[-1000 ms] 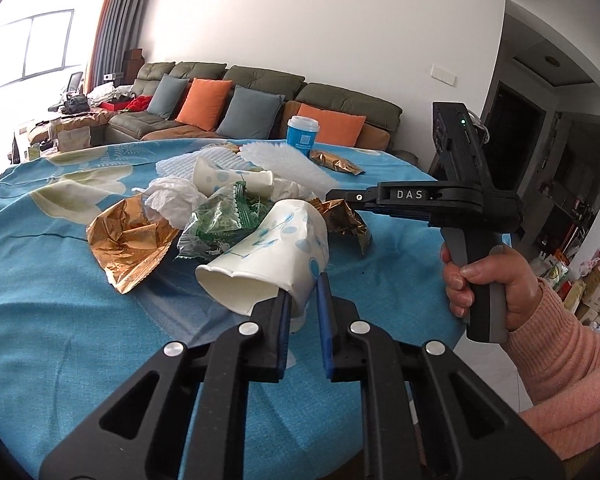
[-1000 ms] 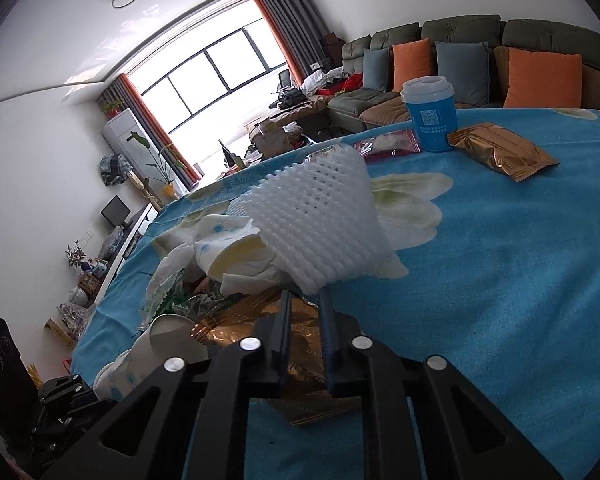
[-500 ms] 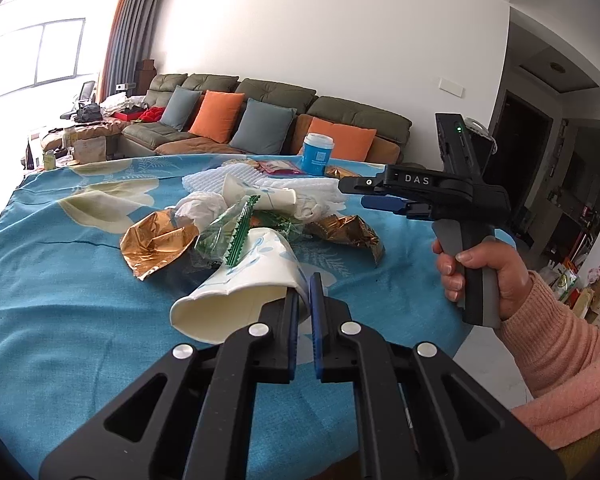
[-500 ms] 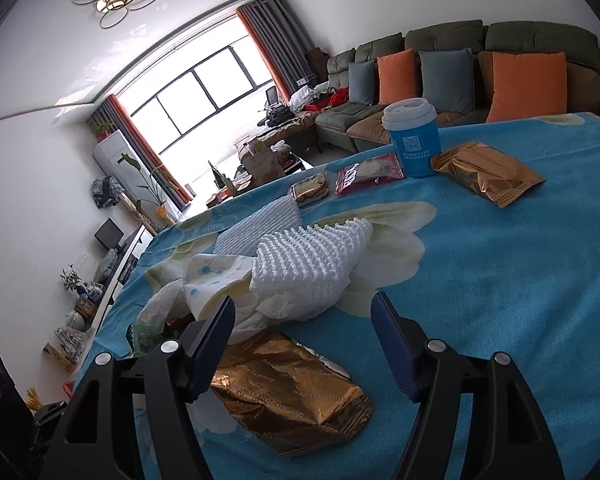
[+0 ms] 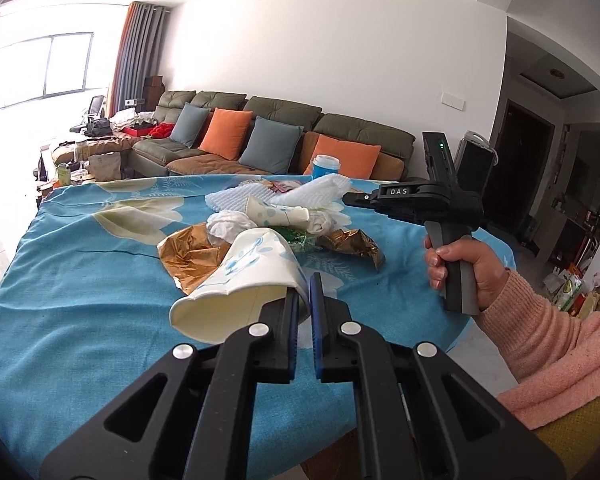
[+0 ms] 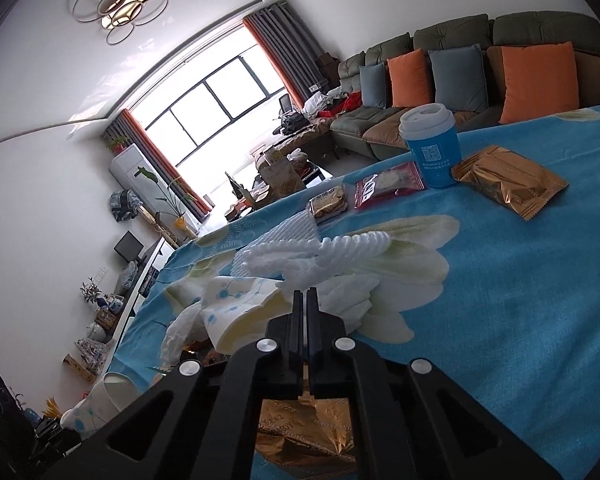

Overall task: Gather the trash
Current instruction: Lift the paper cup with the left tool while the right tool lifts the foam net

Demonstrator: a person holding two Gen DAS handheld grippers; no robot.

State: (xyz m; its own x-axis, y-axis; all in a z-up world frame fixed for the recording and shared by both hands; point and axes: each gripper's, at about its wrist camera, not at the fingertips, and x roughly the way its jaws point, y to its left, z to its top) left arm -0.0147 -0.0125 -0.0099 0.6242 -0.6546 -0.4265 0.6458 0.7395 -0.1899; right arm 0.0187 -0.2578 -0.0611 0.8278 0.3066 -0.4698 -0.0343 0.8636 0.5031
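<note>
Because the white blue-dotted paper cup (image 5: 240, 280) is light and crushable, the left hand-held gripper (image 5: 303, 286) pinches one rim wall, holding it above the blue flowered table (image 5: 80, 280); the right hand-held gripper (image 6: 304, 300) is clenched empty near the white foam netting (image 6: 320, 256).

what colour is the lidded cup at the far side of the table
Blue with a white lid, clearest in the right wrist view.

Left gripper (image 5: 303, 286): black linkage arms, silver screws, blue pads
Right gripper (image 6: 304, 300): black body, "DAS" label, green light
Sleeve (image 5: 548, 332): pink ribbed knit
</note>
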